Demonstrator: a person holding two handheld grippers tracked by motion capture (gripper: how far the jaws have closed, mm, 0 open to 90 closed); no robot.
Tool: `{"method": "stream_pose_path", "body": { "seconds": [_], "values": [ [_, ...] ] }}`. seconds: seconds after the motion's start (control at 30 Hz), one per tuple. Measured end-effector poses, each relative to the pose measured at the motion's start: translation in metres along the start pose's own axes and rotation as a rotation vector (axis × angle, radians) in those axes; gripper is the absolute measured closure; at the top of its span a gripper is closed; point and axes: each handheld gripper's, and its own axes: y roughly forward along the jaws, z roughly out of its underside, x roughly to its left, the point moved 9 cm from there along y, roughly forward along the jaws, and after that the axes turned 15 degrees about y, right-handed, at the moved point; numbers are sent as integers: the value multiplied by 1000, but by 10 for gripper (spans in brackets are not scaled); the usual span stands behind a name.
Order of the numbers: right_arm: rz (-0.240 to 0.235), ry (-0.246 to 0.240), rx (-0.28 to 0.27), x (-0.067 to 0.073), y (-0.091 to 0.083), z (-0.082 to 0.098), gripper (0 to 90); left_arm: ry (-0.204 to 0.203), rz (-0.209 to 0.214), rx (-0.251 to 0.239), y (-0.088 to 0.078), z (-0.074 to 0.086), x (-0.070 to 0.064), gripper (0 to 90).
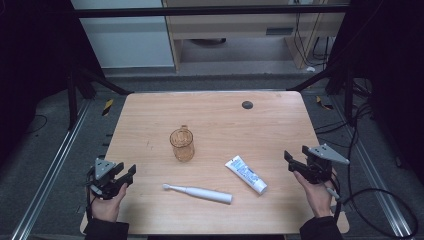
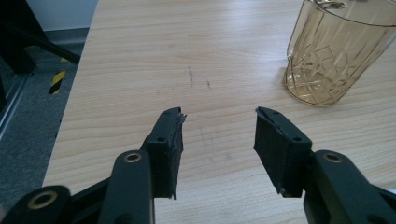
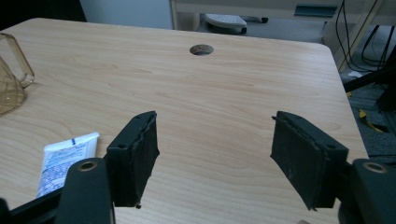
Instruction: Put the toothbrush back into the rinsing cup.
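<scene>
An amber glass mug [image 1: 182, 145] stands upright near the middle of the wooden table [image 1: 220, 120]. A white electric toothbrush [image 1: 198, 193] lies near the front edge, and a white toothpaste tube [image 1: 246, 174] lies to its right. My left gripper [image 1: 129, 176] is open at the table's front left corner, with nothing between its jaws. In the left gripper view the gripper [image 2: 219, 116] points at bare wood, with the mug [image 2: 332, 51] ahead to the right. My right gripper [image 1: 295, 154] is open and empty at the right edge. In the right gripper view the gripper [image 3: 215, 119] has the toothpaste tube [image 3: 65, 161] at lower left.
A dark round cable hole [image 1: 247, 104] sits in the table's far right part. Cables lie on the floor to the right of the table [image 1: 380, 200]. Metal frame rails run along the floor on the left [image 1: 50, 170]. A white cabinet stands beyond the table [image 1: 125, 40].
</scene>
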Motion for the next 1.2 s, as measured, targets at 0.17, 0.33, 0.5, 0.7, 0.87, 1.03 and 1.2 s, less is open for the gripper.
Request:
{"method": "stream_pose_path", "body": {
  "seconds": [0.17,0.33,0.5,0.7,0.87,1.03,1.2],
  "values": [
    [-36,-20,33,13,-5,5,378,25,11,24,1,3,-9,484],
    [-93,-51,69,36,-8,8,456,30,15,37,-1,6,-11,506],
    [-164,-88,110,62,-10,11,535,43,32,43,-4,6,-17,526],
    [-231,-133,154,90,-9,20,622,82,93,48,-5,3,-40,682],
    [-279,-170,195,113,-5,31,698,95,123,53,-4,3,-55,790],
    [-307,-211,240,128,1,43,766,109,166,60,-5,4,-73,859],
    [-331,-243,311,143,12,61,871,146,245,100,2,10,-99,894]
  ]
}}
